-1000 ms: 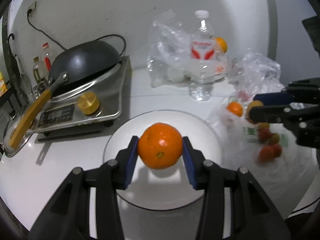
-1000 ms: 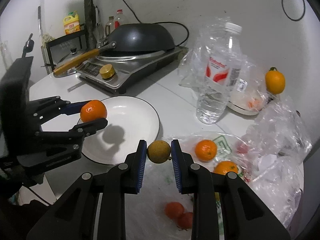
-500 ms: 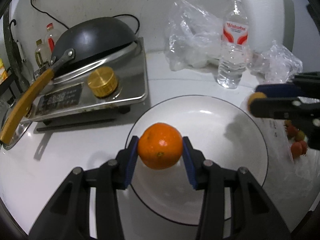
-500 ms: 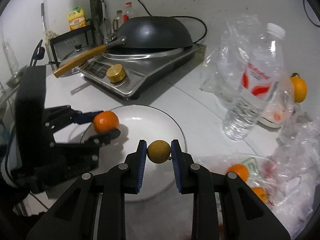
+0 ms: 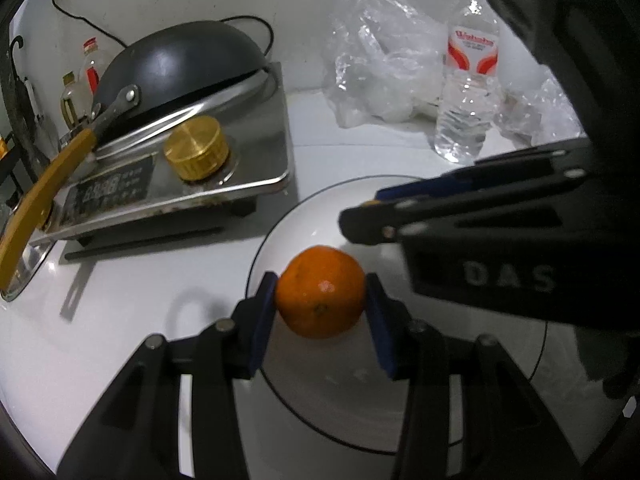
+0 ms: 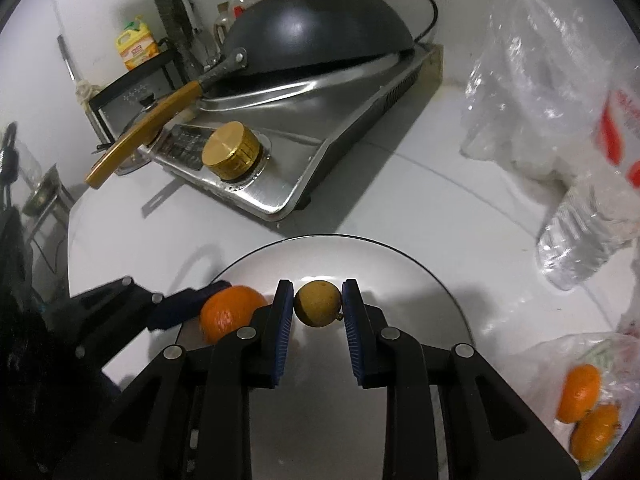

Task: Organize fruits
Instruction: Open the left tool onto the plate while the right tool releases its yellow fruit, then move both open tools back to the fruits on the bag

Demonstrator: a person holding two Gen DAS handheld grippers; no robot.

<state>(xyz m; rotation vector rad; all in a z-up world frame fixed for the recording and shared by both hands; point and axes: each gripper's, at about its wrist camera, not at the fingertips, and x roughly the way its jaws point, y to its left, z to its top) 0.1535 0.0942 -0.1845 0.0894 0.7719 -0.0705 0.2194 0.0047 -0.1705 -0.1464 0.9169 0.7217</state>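
Note:
My left gripper (image 5: 321,306) is shut on an orange (image 5: 320,292) low over the left part of the white plate (image 5: 320,404). In the right wrist view the same orange (image 6: 230,310) sits at the plate's left side, beside my right gripper (image 6: 318,304). That gripper is shut on a small round yellow-brown fruit (image 6: 318,302) held above the plate (image 6: 400,280). The right gripper's black fingers (image 5: 460,216) cross the left wrist view just above and right of the orange, hiding most of the small fruit. Two more oranges (image 6: 584,412) lie on a clear bag at the right.
A steel stove (image 6: 288,160) with a gold knob (image 6: 232,156) and a black wok (image 6: 312,44) stands behind the plate on the left. A water bottle (image 5: 466,80) and crumpled clear bags (image 5: 380,64) stand at the back right. Bottles and a rack (image 6: 136,64) crowd the far left.
Both grippers have come in over the white plate, each still holding its fruit. The right gripper swung left from the fruit bag and now sits close beside the left one.

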